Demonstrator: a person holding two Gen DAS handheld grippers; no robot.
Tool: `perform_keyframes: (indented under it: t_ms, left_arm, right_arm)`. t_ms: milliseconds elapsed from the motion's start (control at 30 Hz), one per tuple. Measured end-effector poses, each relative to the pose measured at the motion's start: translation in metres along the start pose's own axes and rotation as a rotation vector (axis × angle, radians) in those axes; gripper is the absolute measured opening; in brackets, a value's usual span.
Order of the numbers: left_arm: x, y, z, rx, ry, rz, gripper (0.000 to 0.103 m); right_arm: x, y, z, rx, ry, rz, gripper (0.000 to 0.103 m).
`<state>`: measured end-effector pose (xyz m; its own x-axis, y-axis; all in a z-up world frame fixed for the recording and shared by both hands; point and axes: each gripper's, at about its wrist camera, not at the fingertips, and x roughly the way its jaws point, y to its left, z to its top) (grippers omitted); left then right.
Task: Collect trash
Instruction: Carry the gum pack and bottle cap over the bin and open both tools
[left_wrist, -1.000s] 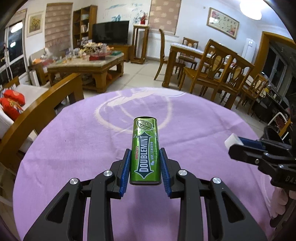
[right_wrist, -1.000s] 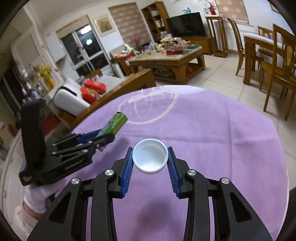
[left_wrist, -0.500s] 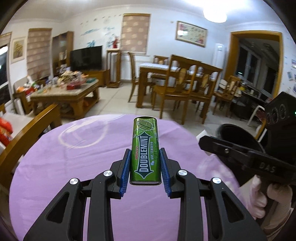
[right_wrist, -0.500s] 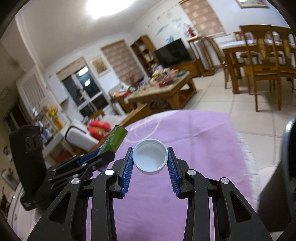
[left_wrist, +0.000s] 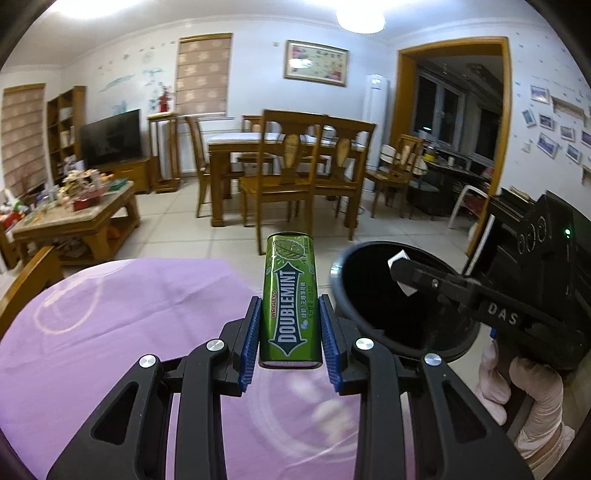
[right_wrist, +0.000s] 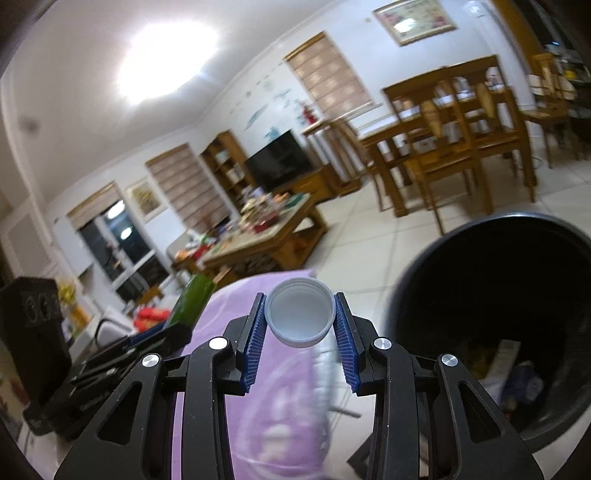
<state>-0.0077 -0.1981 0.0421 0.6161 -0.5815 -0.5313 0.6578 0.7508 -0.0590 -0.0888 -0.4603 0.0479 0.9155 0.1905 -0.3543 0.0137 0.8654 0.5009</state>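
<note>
Left tool (left_wrist: 290, 332) clamped on a green gum pack (left_wrist: 290, 299), blue pads pressing both long sides, pack standing up out of the grip with its far end past the table (left_wrist: 110, 332) edge. Table has a purple cloth.

Right tool (right_wrist: 300, 321) clamped on a white bottle cap (right_wrist: 300, 317), open side facing the camera, pads on opposite sides of the rim.

Black trash bin (left_wrist: 373, 295) sits on the floor just past the table edge, to the right of the gum pack in the left view. In that view the right tool's tip with the cap sits in front of the bin's opening. In the right view the bin (right_wrist: 498, 332) is to the right of the cap, some wrappers visible at the bottom.

Gloved hand (left_wrist: 532, 391) holds the right tool's handle, lower right of left view.
</note>
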Motion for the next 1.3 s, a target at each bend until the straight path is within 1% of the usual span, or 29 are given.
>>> perform_keyframes:
  t_ms: [167, 300, 367, 467, 567, 667, 767, 967, 1100, 1233, 1300]
  left_arm:
    - [0.032, -0.043, 0.005, 0.046, 0.025, -0.063, 0.031]
    - [0.059, -0.075, 0.001, 0.077, 0.058, -0.110, 0.031]
    - [0.070, -0.086, -0.001, 0.089, 0.077, -0.128, 0.031]
    - [0.091, -0.107, -0.006, 0.115, 0.113, -0.147, 0.031]
    - [0.114, -0.123, -0.010, 0.142, 0.160, -0.157, 0.031]
    - [0.133, -0.135, -0.016, 0.170, 0.208, -0.161, 0.031]
    - [0.147, -0.143, -0.023, 0.198, 0.252, -0.164, 0.031]
    - [0.164, -0.152, -0.032, 0.229, 0.310, -0.167, 0.031]
    - [0.166, -0.148, -0.034, 0.222, 0.320, -0.161, 0.031]
    - [0.165, -0.149, -0.034, 0.222, 0.319, -0.155, 0.031]
    - [0.164, -0.149, -0.034, 0.222, 0.320, -0.157, 0.031]
  right_arm:
    - [-0.035, -0.060, 0.009, 0.058, -0.069, -0.089, 0.036]
    - [-0.052, -0.109, 0.010, 0.112, -0.096, -0.148, 0.036]
    - [-0.061, -0.133, 0.007, 0.148, -0.106, -0.172, 0.036]
    - [-0.063, -0.158, 0.005, 0.181, -0.111, -0.201, 0.036]
    - [-0.062, -0.179, 0.005, 0.196, -0.095, -0.232, 0.036]
    - [-0.051, -0.188, 0.005, 0.179, -0.054, -0.289, 0.036]
    - [-0.034, -0.188, 0.005, 0.172, -0.022, -0.327, 0.036]
    - [-0.019, -0.187, 0.009, 0.137, -0.012, -0.361, 0.036]
    - [-0.013, -0.191, 0.012, 0.120, -0.009, -0.357, 0.036]
    - [-0.009, -0.187, 0.014, 0.106, -0.006, -0.346, 0.036]
    - [-0.009, -0.182, 0.014, 0.092, -0.005, -0.355, 0.036]
